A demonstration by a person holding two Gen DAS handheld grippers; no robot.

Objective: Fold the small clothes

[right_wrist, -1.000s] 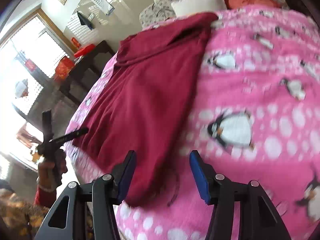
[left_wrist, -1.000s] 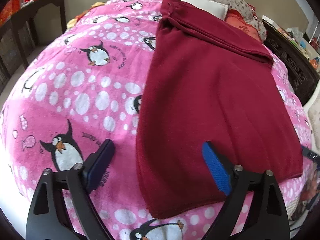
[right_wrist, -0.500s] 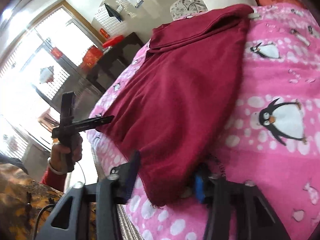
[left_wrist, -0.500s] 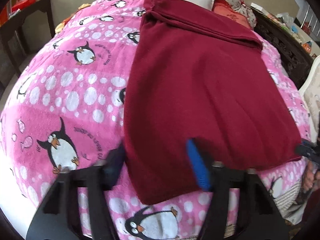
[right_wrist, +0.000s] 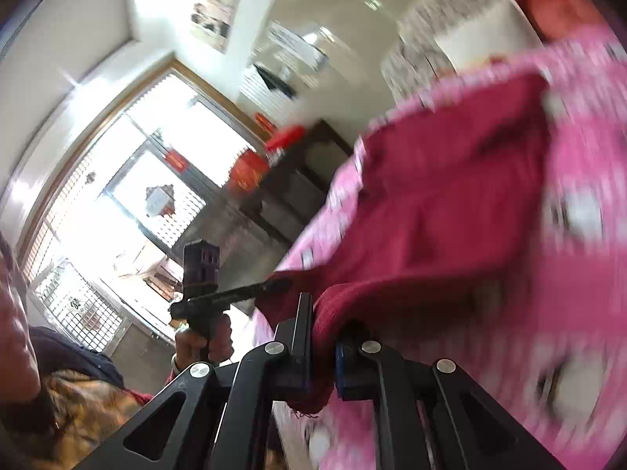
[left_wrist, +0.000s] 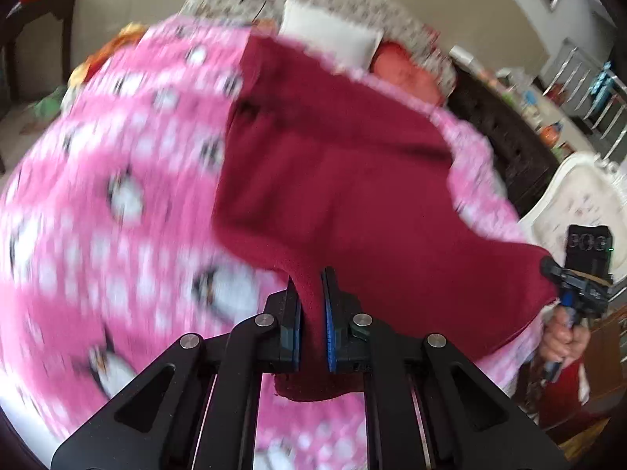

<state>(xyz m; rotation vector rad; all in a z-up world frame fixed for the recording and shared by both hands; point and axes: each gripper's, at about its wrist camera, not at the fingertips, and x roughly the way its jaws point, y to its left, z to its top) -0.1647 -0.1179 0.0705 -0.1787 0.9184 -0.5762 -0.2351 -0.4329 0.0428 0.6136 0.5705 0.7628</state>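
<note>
Item: maroon garment (left_wrist: 352, 180), soft fleece-type, light, limp; lies on bed w/ pink penguin blanket (left_wrist: 117, 180), near edge lifted. Left claw (left_wrist: 311, 313) clamped on one near corner, right claw (right_wrist: 323, 348) on the other. We judge corners the best hold; cloth sags btwn.

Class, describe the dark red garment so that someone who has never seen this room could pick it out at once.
Find the bed covered by the pink penguin blanket. Spread on it lies the dark red garment, its near edge lifted and pinched by the left gripper at one corner and the right gripper at the other. It is the only plain, unpatterned dark cloth there, unlike the white pillow behind.
</note>
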